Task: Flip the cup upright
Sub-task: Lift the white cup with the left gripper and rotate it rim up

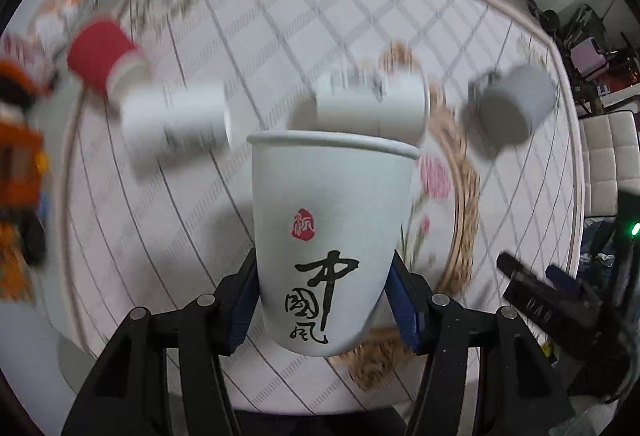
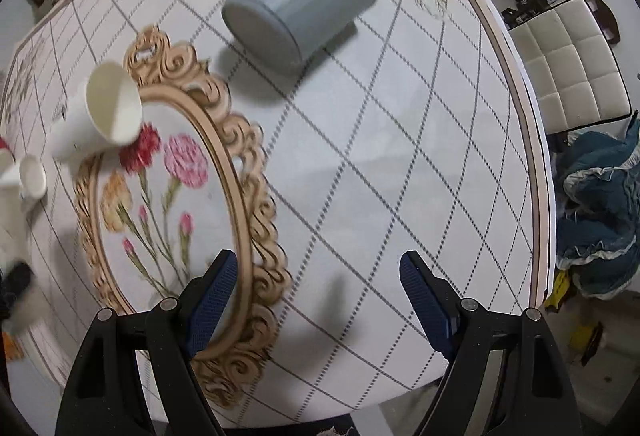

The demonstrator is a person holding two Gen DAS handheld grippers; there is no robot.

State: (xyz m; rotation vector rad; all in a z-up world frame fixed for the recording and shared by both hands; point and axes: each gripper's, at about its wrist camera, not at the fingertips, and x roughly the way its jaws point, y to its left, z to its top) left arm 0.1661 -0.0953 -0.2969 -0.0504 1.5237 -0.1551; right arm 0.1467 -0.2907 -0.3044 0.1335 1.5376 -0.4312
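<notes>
The left gripper (image 1: 324,300) is built of matte black plastic arms with a faint speckle. Each of its two fingers carries a dark blue pad (image 1: 402,306) with a finely ribbed face. Four round silver screw heads (image 1: 206,300) sit on the joints, two on either side.

The right gripper (image 2: 318,300) has the same make: black angular arms, triangular cut-outs low in the outer struts, and blue textured pads (image 2: 216,296) on the inner faces of the fingers. Four silver screws (image 2: 469,303) mark its pivots, again in pairs.
</notes>
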